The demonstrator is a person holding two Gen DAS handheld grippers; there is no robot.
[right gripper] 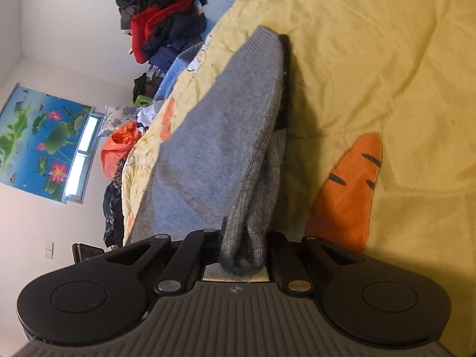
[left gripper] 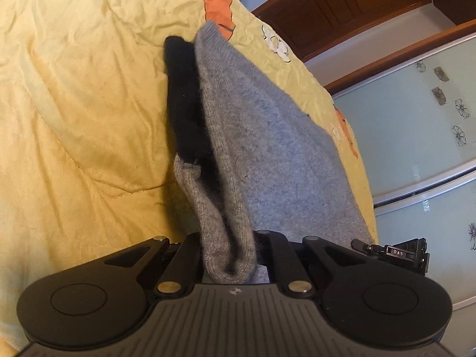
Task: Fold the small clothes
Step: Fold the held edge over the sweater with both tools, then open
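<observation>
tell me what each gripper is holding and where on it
Both hold the grey knit garment: the left gripper and the right gripper are each shut on a bunched edge of it.

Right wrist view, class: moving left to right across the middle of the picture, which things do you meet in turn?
Lotus picture on the wall → orange plastic bag → grey knitted garment held in the right gripper → orange carrot print on the yellow quilt.

Left gripper: black body, two round discs with embossed circles, ribbed grey centre plate bearing small white logo, silver pivot screws, black linkage arms. Right gripper: same build; its tip bears "DAS" label.
</observation>
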